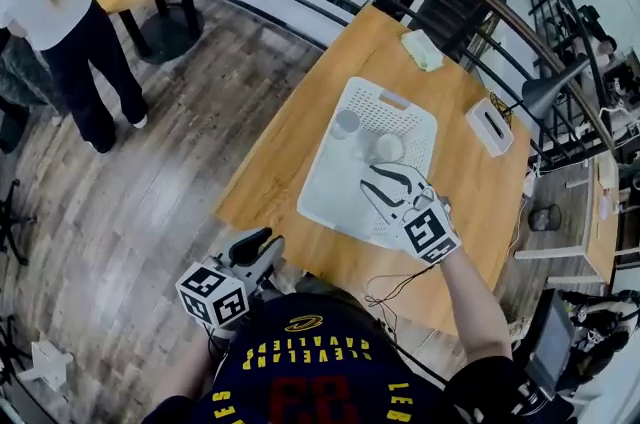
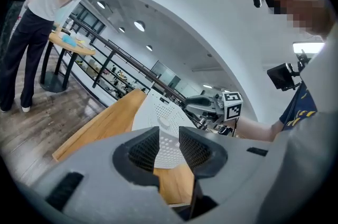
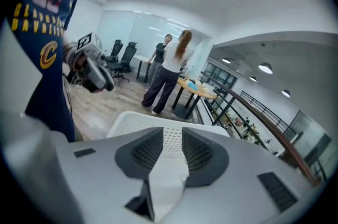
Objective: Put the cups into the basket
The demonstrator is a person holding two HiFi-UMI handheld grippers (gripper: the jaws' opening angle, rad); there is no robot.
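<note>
2 cups sat in the basket, frame centre, on the worktop. Right hand-held gripper hovered over the basket, jaws spread, empty. Left hand-held gripper, lower left, was also spread and empty. Placing looked done; next move probably calls for checking for leftover cups.

A tissue box is set on the surface right of the right hand-held gripper, a cloth is laid beyond it, and a person is seen far left.

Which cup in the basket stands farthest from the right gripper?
The greyish cup, alone by the left edge of the basket; the white cup sits just off the right gripper.
</note>
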